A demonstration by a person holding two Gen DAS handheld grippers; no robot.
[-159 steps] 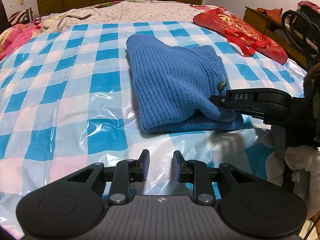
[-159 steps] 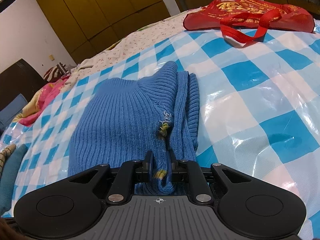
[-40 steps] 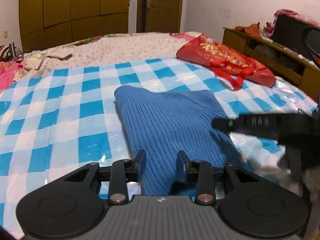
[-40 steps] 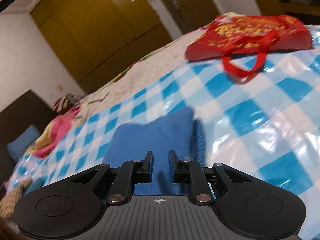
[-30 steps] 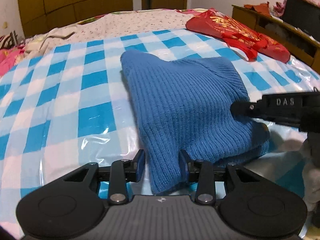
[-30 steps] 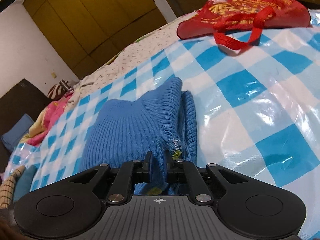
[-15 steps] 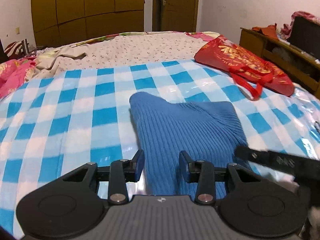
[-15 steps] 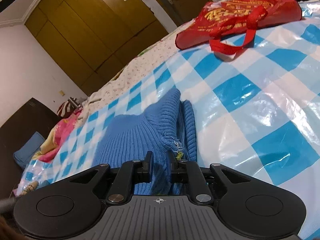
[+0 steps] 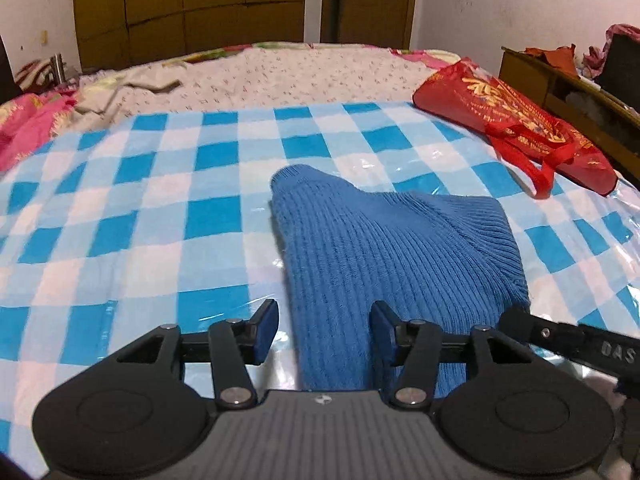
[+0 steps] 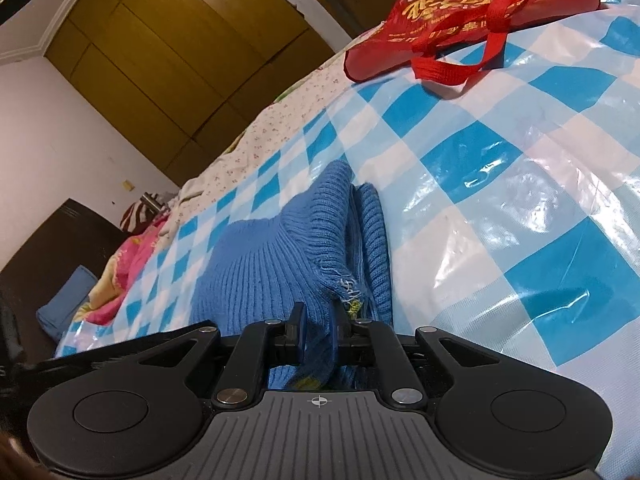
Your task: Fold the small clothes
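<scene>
A folded blue ribbed knit sweater (image 9: 384,248) lies on the blue-and-white checked plastic cover (image 9: 152,208) of a bed. My left gripper (image 9: 324,332) is open, its jaws either side of the sweater's near left edge, with cloth between them but not pinched. My right gripper (image 10: 318,330) is shut on the sweater's (image 10: 272,264) near right corner, by a frayed spot with pale threads. The right gripper's arm shows at the lower right of the left wrist view (image 9: 568,340).
A red shopping bag (image 9: 516,120) with red handles lies at the far right of the cover; it also shows in the right wrist view (image 10: 472,8). A floral sheet (image 9: 280,76) covers the far bed. Pink bedding (image 9: 24,124) lies left. A wooden shelf (image 9: 568,92) stands right.
My left gripper has opened wider around the sweater's near edge. My right gripper stays shut on the corner, and its camera has tilted, so the bed looks slanted.
</scene>
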